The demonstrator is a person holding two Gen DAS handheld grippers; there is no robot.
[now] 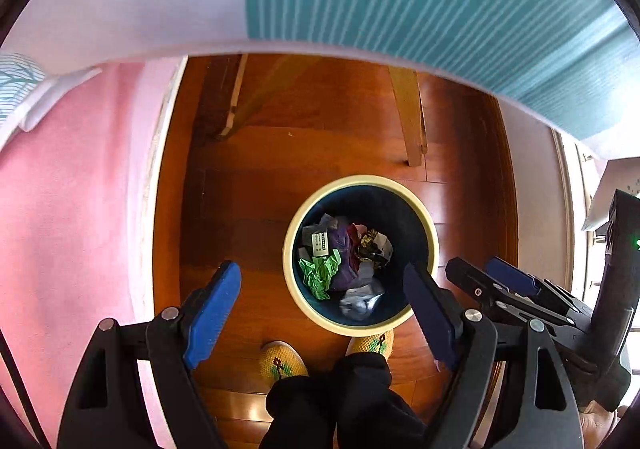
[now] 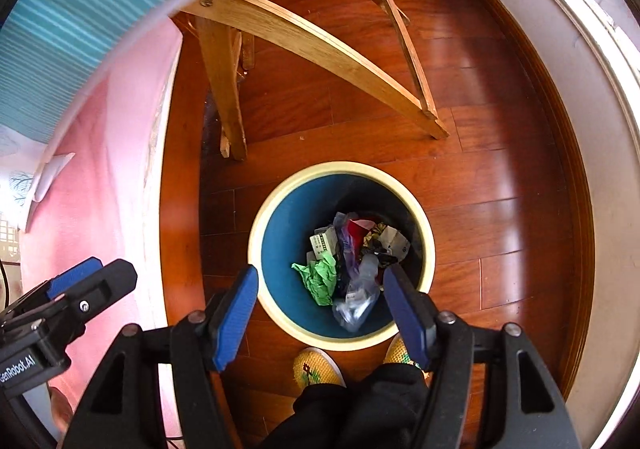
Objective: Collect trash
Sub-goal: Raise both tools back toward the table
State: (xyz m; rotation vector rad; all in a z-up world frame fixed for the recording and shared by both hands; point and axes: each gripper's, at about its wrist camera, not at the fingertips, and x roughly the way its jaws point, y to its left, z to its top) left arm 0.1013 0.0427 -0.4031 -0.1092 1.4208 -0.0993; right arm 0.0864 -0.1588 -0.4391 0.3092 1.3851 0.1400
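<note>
While both tongs gape empty, the bin sits below.

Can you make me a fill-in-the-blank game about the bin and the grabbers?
1. The bin is blue inside and stands on a ____ floor.
2. The crumpled paper in the bin is ____.
3. Both the left gripper and the right gripper have their jaws ____, with nothing held.
4. The two slippers next to the bin are ____.

Missing words: wooden; green; open; yellow
</note>
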